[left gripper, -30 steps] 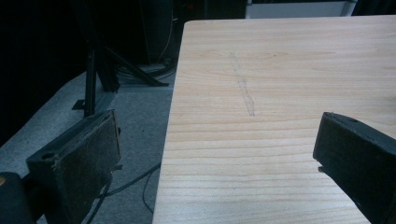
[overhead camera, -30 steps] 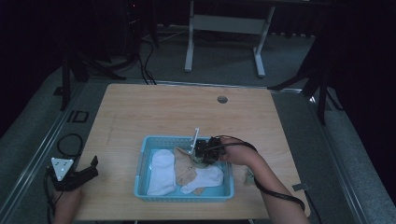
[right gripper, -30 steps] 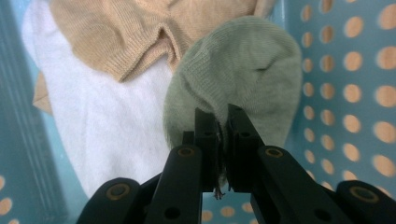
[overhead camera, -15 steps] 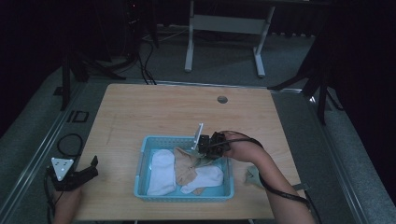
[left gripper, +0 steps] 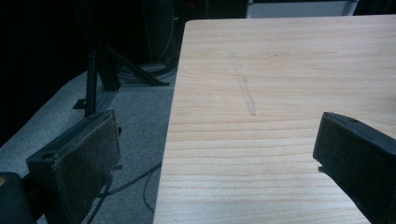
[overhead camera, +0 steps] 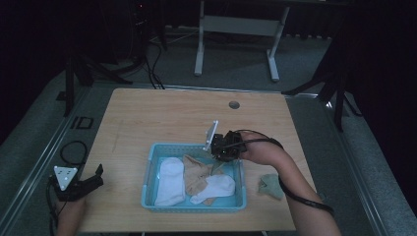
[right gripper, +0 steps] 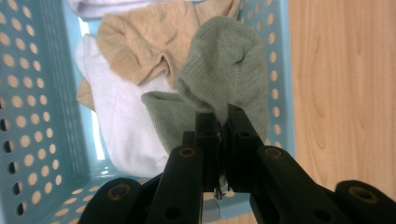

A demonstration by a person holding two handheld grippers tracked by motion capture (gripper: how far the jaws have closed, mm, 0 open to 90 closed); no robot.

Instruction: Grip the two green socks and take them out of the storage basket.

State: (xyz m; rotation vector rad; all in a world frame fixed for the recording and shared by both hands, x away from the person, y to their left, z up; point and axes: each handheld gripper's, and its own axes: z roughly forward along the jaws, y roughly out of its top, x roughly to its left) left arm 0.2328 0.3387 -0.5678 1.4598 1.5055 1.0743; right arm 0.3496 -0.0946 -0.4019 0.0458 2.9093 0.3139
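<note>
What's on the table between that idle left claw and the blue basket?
Nothing: in the high view, only bare wood of the table lies between the left gripper and the blue basket.

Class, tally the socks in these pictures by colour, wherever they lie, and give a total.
White socks: 2, both in the basket
Tan socks: 1 for sure; the overlap may hide another
Green socks: 2, one held in the right gripper, one on the table beside the basket
Total: 5 socks
</note>
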